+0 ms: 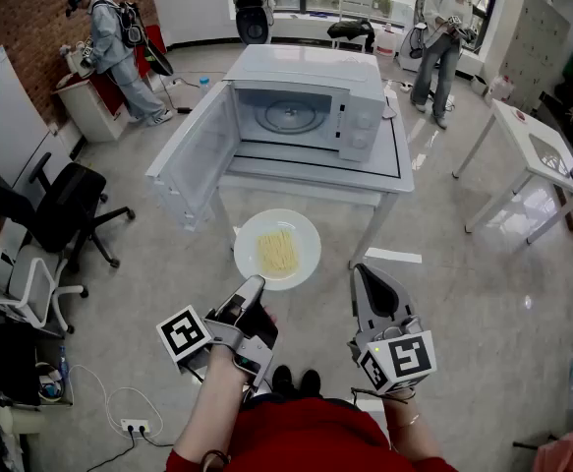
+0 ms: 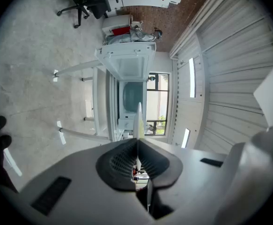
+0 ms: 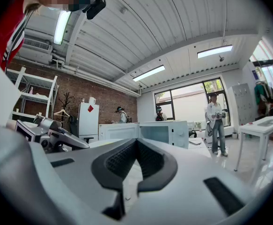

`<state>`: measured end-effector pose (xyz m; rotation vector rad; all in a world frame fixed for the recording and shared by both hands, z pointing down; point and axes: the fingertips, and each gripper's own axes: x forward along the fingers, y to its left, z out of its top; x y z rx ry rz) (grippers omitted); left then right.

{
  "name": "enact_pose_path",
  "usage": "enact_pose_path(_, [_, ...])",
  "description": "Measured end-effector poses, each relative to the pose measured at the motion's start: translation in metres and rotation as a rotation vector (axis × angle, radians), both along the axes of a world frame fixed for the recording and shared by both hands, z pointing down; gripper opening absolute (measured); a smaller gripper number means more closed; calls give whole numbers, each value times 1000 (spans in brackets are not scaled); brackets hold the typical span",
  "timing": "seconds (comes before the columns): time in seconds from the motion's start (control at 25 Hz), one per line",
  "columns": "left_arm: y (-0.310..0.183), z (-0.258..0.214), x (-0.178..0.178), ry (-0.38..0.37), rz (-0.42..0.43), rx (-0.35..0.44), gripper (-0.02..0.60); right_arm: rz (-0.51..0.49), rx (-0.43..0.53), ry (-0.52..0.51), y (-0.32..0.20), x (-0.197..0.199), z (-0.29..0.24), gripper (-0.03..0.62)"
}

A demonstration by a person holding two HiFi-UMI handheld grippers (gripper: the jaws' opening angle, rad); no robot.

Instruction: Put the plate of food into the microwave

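Observation:
A white plate (image 1: 301, 236) with yellow noodles (image 1: 277, 252) hangs level in front of the table, below the microwave. My left gripper (image 1: 255, 285) is shut on its near rim. In the left gripper view the plate (image 2: 139, 118) shows edge-on as a thin white line that my left gripper (image 2: 137, 146) clamps between its pads. The white microwave (image 1: 306, 106) stands on a white table (image 1: 315, 177), its door (image 1: 196, 155) swung wide open to the left and its cavity showing the turntable. My right gripper (image 1: 362, 271) hangs to the right of the plate, shut and holding nothing; its own view shows my right gripper (image 3: 136, 146) pointing at the microwave (image 3: 159, 132).
A black office chair (image 1: 70, 209) stands at the left and a second white table (image 1: 537, 150) at the right. Two people (image 1: 114, 52) (image 1: 443, 37) stand behind the microwave table. A power strip with cables (image 1: 134, 426) lies on the floor near my feet.

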<state>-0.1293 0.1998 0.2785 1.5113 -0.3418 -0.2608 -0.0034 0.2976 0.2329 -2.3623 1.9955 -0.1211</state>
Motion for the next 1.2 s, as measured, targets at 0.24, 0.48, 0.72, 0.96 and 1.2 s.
enact_pose_path(0.24, [2, -2, -1, 6, 4, 0, 18, -8, -13, 14, 1, -4, 1, 14])
enact_pose_path(0.48, [3, -2, 5, 15, 4, -4, 18, -8, -20, 28, 3, 2, 2, 14])
enact_pose_path(0.72, [5, -1, 7, 9, 1, -11, 18, -14, -13, 19, 5, 4, 2, 14])
enact_pose_path(0.96, [-2, 3, 15, -8, -25, -10, 18, -40, -2, 6, 9, 11, 4, 15])
enact_pose_path(1.2, [-16, -2, 30, -21, -58, 12, 18, -58, -17, 1, 4, 29, 5, 15])
